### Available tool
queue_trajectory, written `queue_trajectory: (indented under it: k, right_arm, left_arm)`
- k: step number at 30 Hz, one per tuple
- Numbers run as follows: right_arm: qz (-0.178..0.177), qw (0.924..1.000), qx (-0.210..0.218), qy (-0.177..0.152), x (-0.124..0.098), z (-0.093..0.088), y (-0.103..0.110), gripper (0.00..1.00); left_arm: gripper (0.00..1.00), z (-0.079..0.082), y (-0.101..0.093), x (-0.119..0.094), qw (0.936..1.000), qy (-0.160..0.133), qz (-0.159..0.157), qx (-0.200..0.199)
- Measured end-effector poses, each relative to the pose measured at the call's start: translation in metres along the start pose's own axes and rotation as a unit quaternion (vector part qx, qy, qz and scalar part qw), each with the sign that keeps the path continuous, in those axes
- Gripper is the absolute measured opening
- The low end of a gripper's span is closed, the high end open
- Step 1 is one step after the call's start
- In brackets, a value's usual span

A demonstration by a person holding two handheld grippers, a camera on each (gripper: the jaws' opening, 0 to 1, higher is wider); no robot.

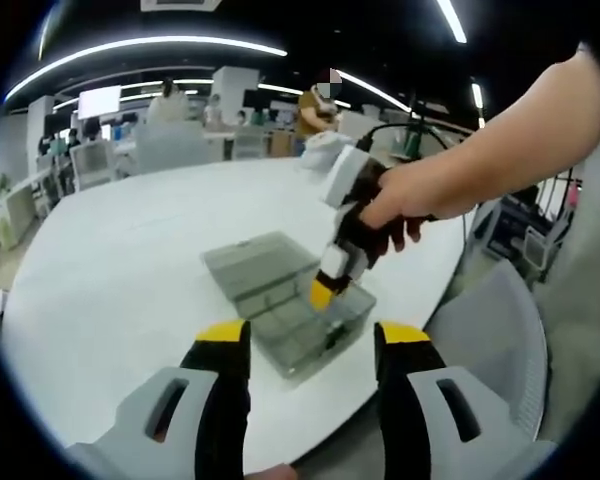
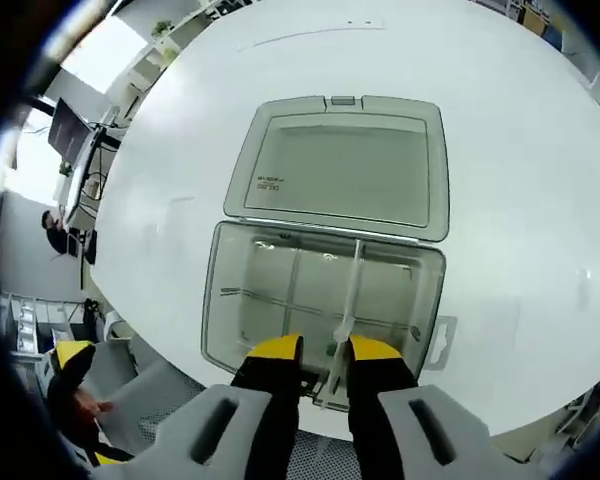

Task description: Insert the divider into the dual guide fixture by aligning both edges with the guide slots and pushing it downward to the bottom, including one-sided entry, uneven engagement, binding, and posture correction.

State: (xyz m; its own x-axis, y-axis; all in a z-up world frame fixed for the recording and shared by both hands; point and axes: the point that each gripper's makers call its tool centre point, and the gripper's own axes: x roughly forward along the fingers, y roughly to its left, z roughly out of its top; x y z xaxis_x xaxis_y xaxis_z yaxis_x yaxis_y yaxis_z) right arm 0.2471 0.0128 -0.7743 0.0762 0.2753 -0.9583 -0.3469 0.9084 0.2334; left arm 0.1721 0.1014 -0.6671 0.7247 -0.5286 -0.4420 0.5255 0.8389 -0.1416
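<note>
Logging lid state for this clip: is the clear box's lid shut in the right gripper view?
No, the lid lies flat, folded open behind the box, whose compartments are exposed.

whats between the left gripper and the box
Bare white table, seen in the left gripper view: nothing lies between the left gripper and the clear box. The right gripper reaches into the box from the far right side.

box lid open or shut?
Open. The lid lies folded back flat on the table, and the box shows its compartments from above.
</note>
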Motion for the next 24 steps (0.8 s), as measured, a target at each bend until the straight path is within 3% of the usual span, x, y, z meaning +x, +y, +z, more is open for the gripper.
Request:
queue_trajectory:
  k: [7,16,22,24]
  right_arm:
    - [0.014,0.9994,-0.026,-0.019,-0.013,0.003,0.003,0.10]
    - [0.063,0.9939,-0.080,-0.041,-0.031,0.001,0.015,0.09]
    - [0.105,0.9795,-0.153,-0.077,-0.038,0.000,0.021,0.08]
    - [0.127,0.9686,-0.192,-0.094,-0.042,-0.002,0.025,0.07]
  left_arm:
    - [0.48,0.002,0.005,-0.003,1.0000,0.002,0.006,-0.003]
    - [0.48,0.006,0.011,-0.004,0.9996,0.008,0.026,-0.005]
    - [0.49,0.006,0.010,0.000,0.9991,0.020,0.036,-0.007]
    - [0.49,0.005,0.009,0.002,0.9989,0.024,0.038,-0.008]
